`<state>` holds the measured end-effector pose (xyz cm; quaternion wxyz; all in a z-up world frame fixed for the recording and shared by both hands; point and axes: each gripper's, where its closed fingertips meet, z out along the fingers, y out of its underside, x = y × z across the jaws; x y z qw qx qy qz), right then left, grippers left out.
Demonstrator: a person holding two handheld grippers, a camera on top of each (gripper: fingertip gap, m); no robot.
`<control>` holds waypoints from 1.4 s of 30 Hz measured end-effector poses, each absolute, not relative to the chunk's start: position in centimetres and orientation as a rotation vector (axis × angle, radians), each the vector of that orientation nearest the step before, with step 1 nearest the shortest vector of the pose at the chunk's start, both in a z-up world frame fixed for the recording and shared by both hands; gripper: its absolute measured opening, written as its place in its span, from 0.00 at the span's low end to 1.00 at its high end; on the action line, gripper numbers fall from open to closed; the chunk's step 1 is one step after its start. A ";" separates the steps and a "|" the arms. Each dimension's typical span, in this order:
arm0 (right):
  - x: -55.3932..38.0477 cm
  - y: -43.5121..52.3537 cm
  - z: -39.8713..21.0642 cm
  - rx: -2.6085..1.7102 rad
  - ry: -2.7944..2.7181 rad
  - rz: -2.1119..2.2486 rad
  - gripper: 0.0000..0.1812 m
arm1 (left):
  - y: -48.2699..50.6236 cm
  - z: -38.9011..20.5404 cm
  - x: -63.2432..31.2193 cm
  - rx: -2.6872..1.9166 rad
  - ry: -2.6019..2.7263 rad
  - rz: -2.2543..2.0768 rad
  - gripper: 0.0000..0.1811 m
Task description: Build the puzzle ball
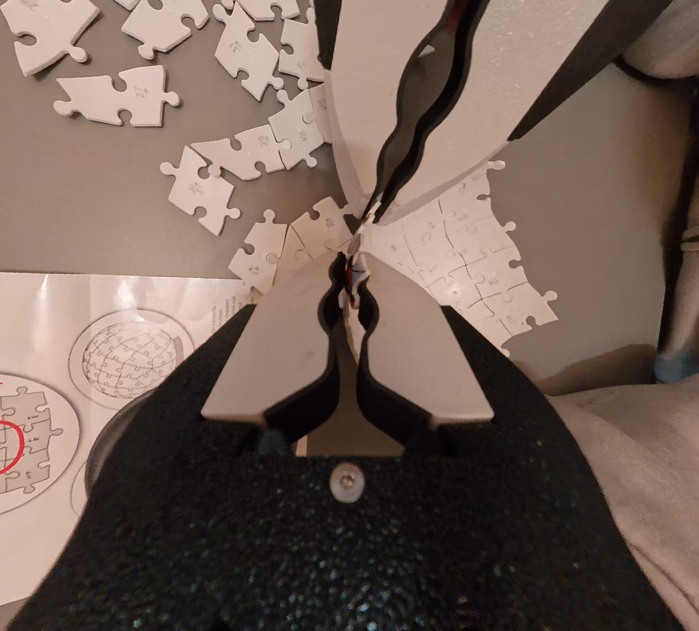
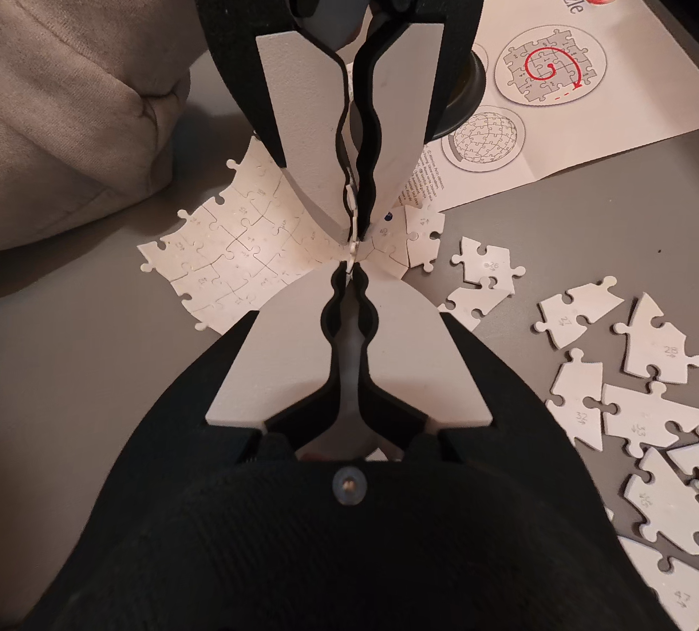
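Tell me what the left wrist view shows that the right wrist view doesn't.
Left only: a joined strip of loose pieces lying beyond the claws, plus more pieces spread behind it.

Right only: the far corner of the instruction sheet and a dark round base standing on it.

Both: the left claw and right claw meeting tip to tip, each shut on the curved assembled panel over the grey table.

Left gripper (image 1: 353, 274), right gripper (image 2: 350, 272): jaws closed, tip-to-tip.
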<state>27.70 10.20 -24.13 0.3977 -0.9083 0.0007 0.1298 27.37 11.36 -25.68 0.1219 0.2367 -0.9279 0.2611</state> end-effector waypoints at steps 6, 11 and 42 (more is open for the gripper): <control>27.2 10.1 -24.3 -2.326 -0.029 0.331 0.02 | 11.3 -25.8 27.0 0.641 -2.734 0.765 0.05; 27.3 10.1 -24.3 -2.338 -0.017 0.313 0.02 | 11.0 -25.6 26.8 0.610 -2.725 0.793 0.05; 27.4 10.3 -23.5 -2.323 0.056 0.324 0.02 | 11.2 -25.4 26.9 0.501 -2.863 0.745 0.02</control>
